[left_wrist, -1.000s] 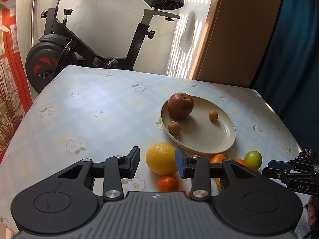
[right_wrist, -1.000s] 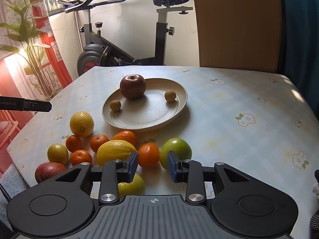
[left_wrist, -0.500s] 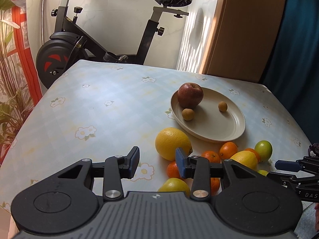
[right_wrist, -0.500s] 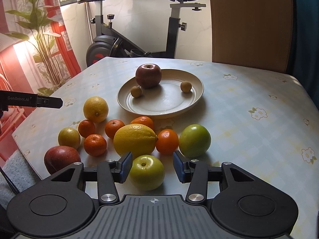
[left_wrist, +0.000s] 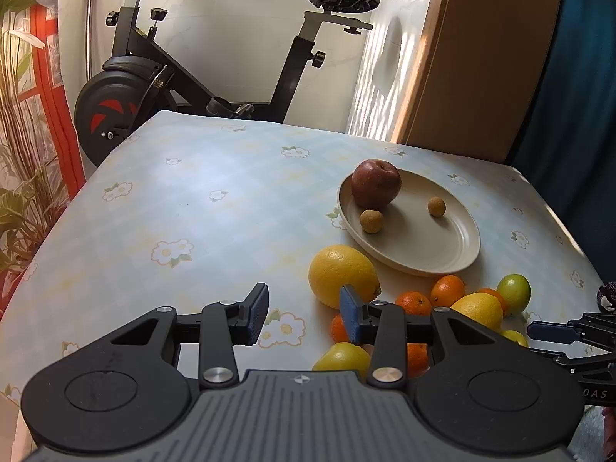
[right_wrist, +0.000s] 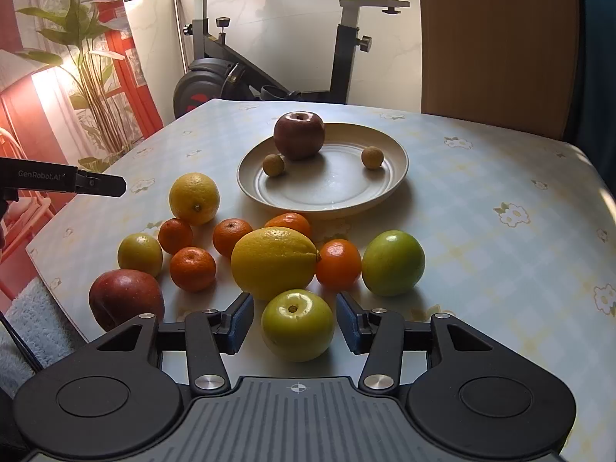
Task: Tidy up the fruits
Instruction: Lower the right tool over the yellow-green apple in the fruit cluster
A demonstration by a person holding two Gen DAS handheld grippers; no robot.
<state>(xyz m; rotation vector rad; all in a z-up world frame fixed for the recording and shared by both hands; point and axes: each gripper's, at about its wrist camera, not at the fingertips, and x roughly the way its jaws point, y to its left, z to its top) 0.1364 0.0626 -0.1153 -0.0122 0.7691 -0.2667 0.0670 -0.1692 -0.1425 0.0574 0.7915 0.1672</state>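
Table (right_wrist: 481, 177) with pale blue flowered cloth. Directly on it: a cream plate (right_wrist: 392, 161) toward the far side, and nearer, a loose cluster of lemons (right_wrist: 274, 261), mandarins (right_wrist: 192, 268), green apples (right_wrist: 392, 257) and a red apple (right_wrist: 125, 297).

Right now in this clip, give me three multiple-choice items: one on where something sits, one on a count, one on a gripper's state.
1. Where is the dark red apple nearest the exercise bike?
A. on the plate
B. on the table beside the plate
C. between gripper fingers

2. How many small brown fruits lie on the plate?
A. one
B. two
C. four

3. How does the right gripper stand to the yellow-green apple?
A. clamped on it
B. lifting it
C. fingers either side, not touching

Answers: 1 A, it rests inside the rim. 2 B, one on each side of the apple. 3 C, gaps show beside both pads, and the jaws are opening.
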